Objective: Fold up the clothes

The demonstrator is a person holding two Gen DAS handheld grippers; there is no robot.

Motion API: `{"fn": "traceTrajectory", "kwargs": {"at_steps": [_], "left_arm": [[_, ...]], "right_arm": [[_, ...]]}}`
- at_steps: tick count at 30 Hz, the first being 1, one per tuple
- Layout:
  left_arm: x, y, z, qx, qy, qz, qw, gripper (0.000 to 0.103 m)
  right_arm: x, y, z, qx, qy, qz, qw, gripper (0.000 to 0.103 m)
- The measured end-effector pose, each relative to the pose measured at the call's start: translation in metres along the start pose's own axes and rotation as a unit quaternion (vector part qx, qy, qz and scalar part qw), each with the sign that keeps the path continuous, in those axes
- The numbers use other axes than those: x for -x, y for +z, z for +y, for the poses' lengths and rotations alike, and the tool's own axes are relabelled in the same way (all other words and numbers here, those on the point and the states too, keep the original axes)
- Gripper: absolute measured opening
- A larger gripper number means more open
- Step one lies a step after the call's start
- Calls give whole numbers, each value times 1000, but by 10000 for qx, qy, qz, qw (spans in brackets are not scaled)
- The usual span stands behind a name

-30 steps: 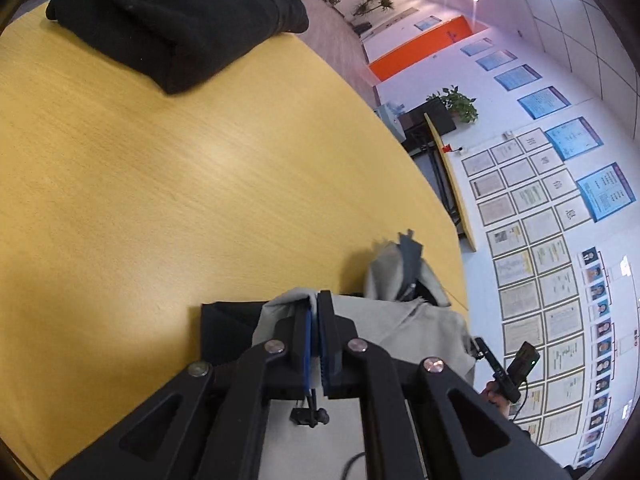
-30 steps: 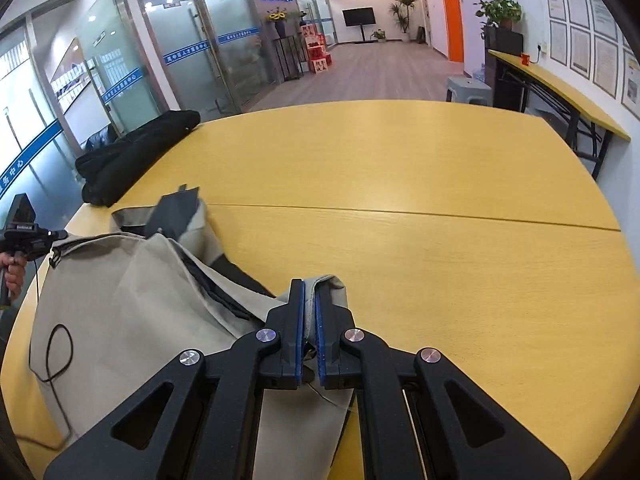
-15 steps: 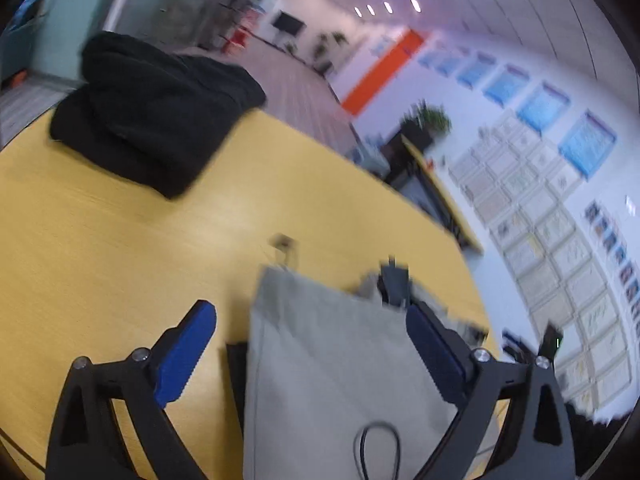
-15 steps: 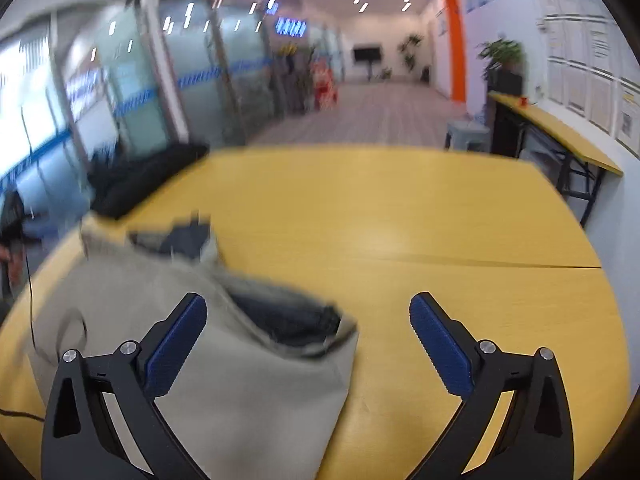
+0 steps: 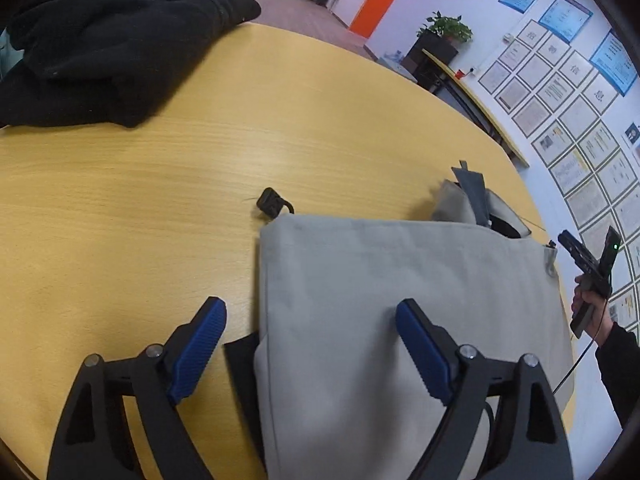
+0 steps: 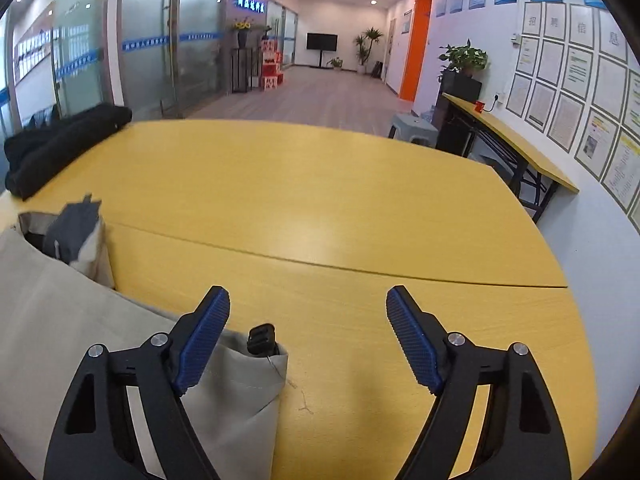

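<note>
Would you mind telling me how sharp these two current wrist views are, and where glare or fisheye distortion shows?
Left wrist view: sharp; the yellow table curves strongly toward the frame edge, with faint sheen near its centre; the grey garment is evenly lit. Right wrist view: sharp too; ceiling lights leave a soft glare streak on the table, and the wall of framed papers bows outward.

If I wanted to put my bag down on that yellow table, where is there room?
The widest bare stretch of the yellow table runs from the grey garment toward the far edge and the right-hand end. Another bare patch lies between the grey garment and the black clothes pile. The near corner is crowded: the garment, its small black toggle, and both open grippers.
</note>
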State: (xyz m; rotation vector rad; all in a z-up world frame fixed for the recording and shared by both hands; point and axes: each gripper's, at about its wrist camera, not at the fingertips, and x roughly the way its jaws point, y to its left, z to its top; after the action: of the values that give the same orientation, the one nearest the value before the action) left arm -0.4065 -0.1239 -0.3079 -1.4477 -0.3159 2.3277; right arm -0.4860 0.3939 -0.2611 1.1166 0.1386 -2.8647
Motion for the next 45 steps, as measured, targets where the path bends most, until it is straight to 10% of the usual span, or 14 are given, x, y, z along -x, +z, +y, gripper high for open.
{"fn": "traceTrajectory", "kwargs": {"at_steps": [7,8,11,14,17,20,23,31,37,45], "left_arm": [[7,0,-22,-522,-277,-188,9981,91],[2,3,-16,-440,-208,-157,9987,91],[-12,12,15,23,-159,-116,9998,91],[-20,21,31,252,-462,-117,9985,91],[-34,31,33,317,-746,51,9967,82],[-52,38,30,345,-814,321,9956,20],[-54,33,29,222,-819,343,9958,13],[-18,32,41,202,-747,-23,9970,11],[-27,24,42,113,-444,129,9989,15],[31,19,-3,-702,118,-467,9964,25]], "right_arm": [[-19,-32,-27,-679,918,1005,9884,82],[-25,-34,-30,-773,1080,1028,9858,75],[-37,-33,-35,-928,1544,1003,9785,13],[-29,-20,-30,-947,1854,721,9754,9],[-18,-15,-35,-1105,1998,437,9726,8],[-32,-23,-36,-1076,1812,684,9751,8],[-27,-24,-34,-1089,1826,458,9761,8],[-36,-22,-22,-965,1660,604,9795,10],[-52,-24,-9,-871,1344,933,9827,41],[76,-34,30,-560,864,-121,9946,67]]}}
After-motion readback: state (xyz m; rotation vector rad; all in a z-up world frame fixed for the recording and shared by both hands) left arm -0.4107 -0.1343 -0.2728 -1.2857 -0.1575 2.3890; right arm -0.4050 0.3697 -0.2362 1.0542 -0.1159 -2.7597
